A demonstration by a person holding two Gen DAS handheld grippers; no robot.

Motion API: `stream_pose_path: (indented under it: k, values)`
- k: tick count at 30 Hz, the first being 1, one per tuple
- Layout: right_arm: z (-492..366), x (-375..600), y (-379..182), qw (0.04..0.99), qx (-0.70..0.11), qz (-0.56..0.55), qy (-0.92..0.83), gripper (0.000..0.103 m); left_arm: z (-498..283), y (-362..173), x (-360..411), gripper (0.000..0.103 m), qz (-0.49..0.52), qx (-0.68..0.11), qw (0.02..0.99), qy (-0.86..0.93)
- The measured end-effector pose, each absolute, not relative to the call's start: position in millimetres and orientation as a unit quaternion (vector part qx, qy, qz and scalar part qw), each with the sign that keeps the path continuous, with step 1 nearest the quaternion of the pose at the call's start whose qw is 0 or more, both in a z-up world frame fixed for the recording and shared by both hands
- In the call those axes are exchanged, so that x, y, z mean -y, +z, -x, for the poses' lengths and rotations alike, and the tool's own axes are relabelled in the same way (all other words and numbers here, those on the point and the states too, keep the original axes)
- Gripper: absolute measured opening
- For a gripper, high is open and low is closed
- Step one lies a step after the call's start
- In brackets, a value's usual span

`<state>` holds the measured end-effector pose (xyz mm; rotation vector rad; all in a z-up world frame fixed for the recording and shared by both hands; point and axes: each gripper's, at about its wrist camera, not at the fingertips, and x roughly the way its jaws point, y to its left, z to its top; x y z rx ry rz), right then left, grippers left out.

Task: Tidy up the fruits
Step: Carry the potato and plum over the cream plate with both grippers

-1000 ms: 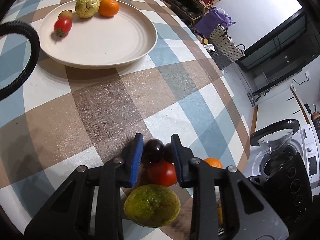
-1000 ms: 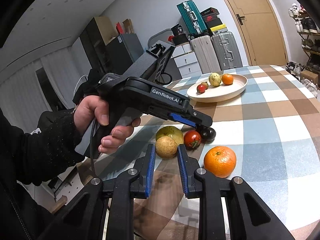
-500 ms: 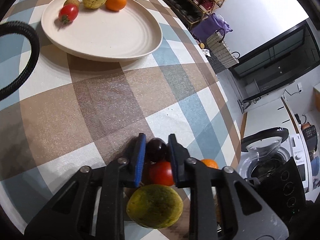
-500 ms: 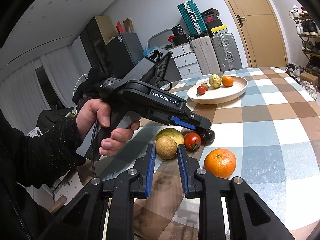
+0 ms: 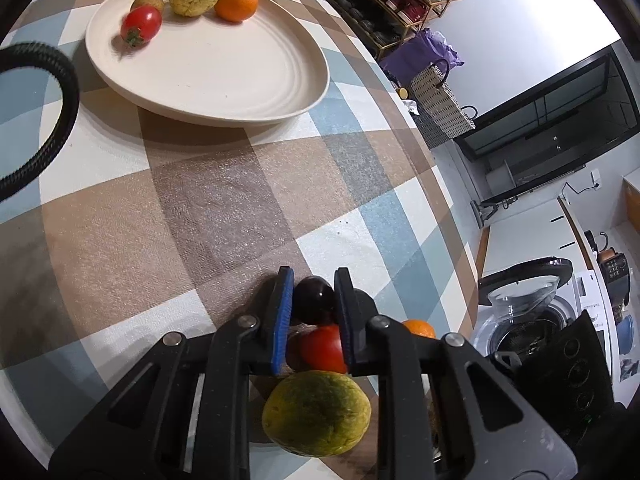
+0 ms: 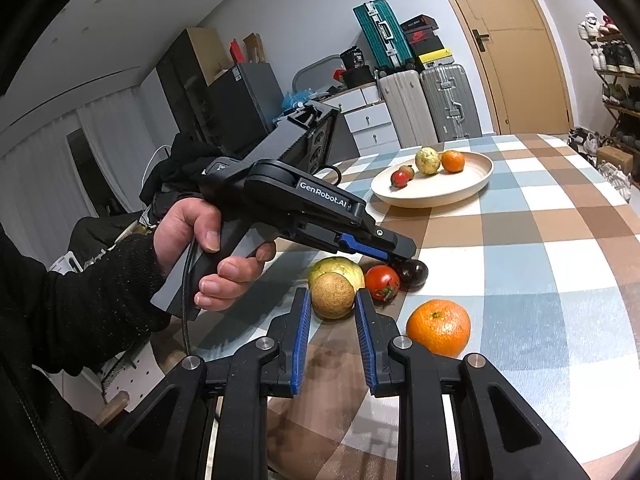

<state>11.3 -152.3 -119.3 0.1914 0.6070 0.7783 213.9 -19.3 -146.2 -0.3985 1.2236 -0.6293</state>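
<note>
While the left tool (image 5: 313, 304) grips the dark plum (image 5: 314, 305), a tomato (image 5: 322, 349) crowds behind; right tool (image 6: 330, 330) narrow, empty.

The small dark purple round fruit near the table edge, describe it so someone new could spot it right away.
On the checked tablecloth, well short of the cream plate, lies a cluster of loose fruit. The small dark purple round fruit sits at its plate-ward end beside a red tomato. It is the darkest piece, pinched in the left gripper.

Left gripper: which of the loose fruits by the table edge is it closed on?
The left gripper pinches the dark plum, farthest out in the cluster. The red tomato, green-yellow fruit, brown round fruit and orange lie free.
</note>
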Motion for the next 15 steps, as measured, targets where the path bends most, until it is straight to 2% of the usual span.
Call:
stream_pose_path:
  k: [7, 15]
  values:
    - [-21, 158, -116, 0.873, -0.293, -0.115, 0.373, 0.023, -214, -134, 12, 0.018, 0.186, -0.549, 0.762, -0.288]
    - [-42, 169, -102, 0.884, -0.286, -0.113, 0.353, 0.023, -226, -97, -2, 0.018, 0.188, -0.513, 0.788, -0.286]
